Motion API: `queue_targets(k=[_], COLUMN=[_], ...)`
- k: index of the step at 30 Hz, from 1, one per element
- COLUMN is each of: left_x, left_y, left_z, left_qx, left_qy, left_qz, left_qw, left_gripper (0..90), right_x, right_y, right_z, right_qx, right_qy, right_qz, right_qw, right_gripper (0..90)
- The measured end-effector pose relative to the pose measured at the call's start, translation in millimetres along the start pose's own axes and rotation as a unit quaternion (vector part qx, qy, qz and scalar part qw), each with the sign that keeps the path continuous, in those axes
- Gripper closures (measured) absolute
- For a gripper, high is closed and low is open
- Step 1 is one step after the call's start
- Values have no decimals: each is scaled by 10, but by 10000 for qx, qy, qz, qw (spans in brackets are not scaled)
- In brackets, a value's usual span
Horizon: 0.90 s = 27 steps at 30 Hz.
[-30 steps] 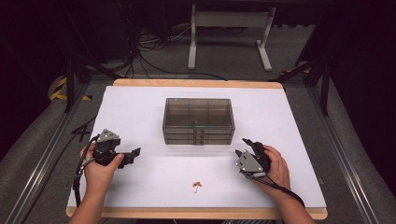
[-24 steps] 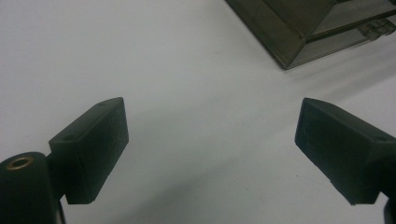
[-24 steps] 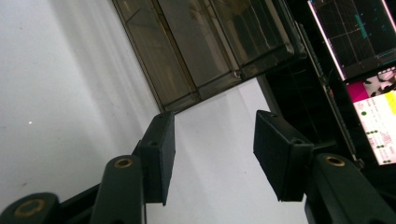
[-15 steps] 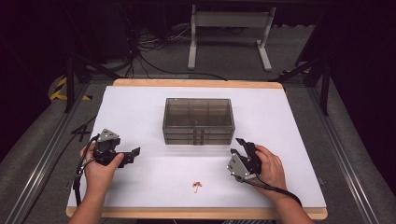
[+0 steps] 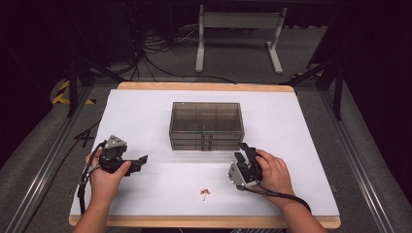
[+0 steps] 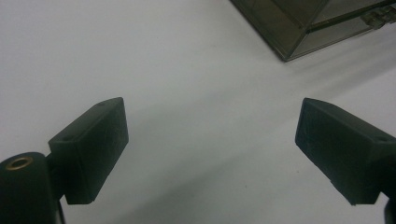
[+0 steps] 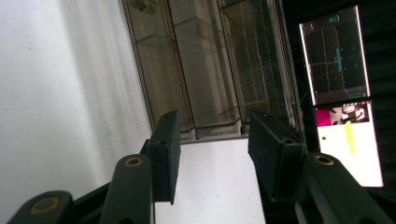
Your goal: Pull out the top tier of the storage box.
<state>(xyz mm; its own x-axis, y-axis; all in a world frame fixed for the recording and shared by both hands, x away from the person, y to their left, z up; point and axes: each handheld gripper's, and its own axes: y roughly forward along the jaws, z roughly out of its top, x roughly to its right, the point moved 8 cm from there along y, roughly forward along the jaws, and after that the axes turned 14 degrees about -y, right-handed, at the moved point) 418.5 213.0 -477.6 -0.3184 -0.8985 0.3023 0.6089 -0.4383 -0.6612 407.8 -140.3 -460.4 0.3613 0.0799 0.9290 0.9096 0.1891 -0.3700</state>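
1. Right tool [image 5: 244, 154]: jaws parted with nothing between them, lately narrowing; shifted from nearer the table's right edge toward the drawer box's front right corner.
2. Left tool [image 5: 141, 160]: jaws wide apart, empty, resting near the table's left edge; place unchanged.
3. Drawer box [image 5: 206, 124]: smoky clear plastic, at the table's centre, unmoved.
4. Small reddish item [image 5: 205, 192]: near the front edge, unmoved.
5. Table [image 5: 145, 111]: white top.
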Motion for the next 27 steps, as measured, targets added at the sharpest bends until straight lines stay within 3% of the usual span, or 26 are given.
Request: queue_targets(k=[8, 20, 27], left_x=[-8, 5, 1], left_y=[27, 24, 23], left_z=[-19, -16, -15], left_qx=[-149, -129, -123], left_qy=[-1, 38, 23], left_qz=[-29, -72, -75], left_qw=[9999, 9999, 9999], left_gripper=[99, 94, 93], right_x=[43, 100, 126], right_y=[37, 112, 155], right_z=[116, 304, 417], right_qx=[-25, -7, -54], right_qy=[-205, -545, -680], right_qz=[-104, -224, -345], right_qw=[9997, 9983, 9971], right_gripper=[564, 572, 621])
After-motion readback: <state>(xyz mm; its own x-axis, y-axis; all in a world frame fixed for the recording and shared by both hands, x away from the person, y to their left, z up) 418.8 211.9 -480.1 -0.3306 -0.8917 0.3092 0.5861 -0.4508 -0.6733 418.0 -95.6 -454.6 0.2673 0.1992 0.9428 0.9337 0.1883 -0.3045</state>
